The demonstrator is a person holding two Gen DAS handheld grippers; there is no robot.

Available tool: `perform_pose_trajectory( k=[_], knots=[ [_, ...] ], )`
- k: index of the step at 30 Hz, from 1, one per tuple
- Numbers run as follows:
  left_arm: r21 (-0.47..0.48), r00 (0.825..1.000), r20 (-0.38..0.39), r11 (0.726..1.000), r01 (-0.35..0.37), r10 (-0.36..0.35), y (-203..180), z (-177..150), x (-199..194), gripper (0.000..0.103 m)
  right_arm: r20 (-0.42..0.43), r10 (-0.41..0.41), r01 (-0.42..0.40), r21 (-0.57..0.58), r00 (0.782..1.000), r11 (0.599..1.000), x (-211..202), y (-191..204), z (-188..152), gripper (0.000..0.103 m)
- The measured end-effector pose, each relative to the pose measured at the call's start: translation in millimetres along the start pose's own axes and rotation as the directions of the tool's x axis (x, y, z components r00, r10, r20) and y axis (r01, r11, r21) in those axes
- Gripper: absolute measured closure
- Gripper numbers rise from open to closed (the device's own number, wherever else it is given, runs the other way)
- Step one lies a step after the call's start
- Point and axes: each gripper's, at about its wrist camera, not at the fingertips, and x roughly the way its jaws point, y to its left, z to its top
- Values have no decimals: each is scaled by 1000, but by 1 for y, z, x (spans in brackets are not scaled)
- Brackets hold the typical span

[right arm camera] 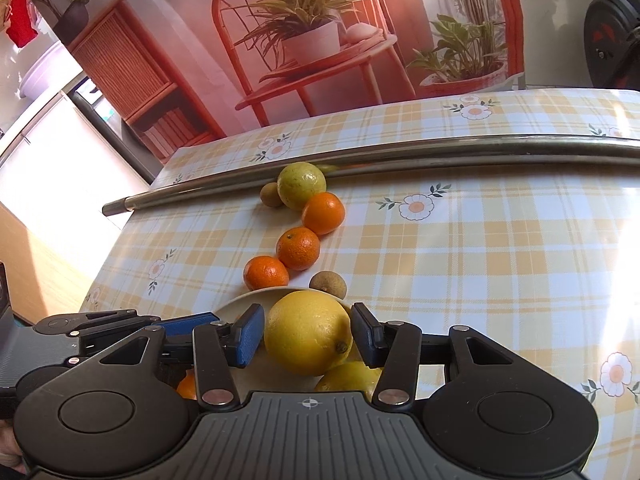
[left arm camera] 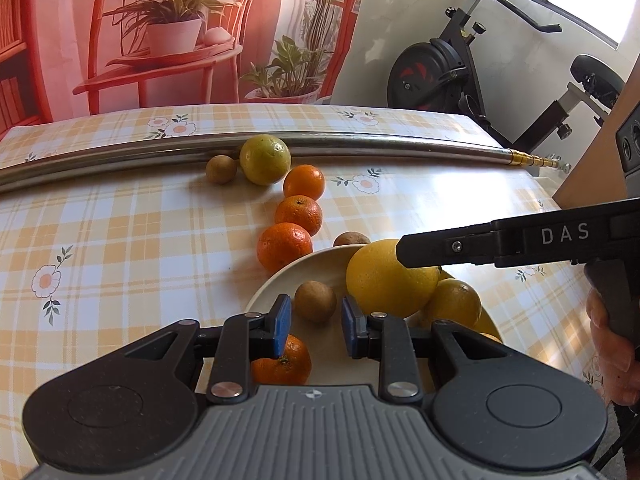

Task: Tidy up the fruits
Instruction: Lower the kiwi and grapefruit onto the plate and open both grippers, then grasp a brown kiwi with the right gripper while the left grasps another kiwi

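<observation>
Straddling the large yellow citrus (right arm camera: 307,334) in the cream bowl (left arm camera: 272,284), the right gripper (right arm camera: 308,338) has blue pads at its flanks; whether they press it I cannot tell. The left gripper (left arm camera: 312,326), narrowed to its closest and empty, hovers over the bowl. Three mandarins (left arm camera: 298,215) trail from the bowl's rim toward the steel pole (left arm camera: 160,152).
</observation>
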Motion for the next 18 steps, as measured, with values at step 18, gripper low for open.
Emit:
perform_pose_trajectory(
  k=[18],
  knots=[
    [-181, 998, 41, 982, 46, -40, 63, 32, -15, 74, -56, -93, 98, 77, 994, 992, 27, -8, 38, 62]
  ],
)
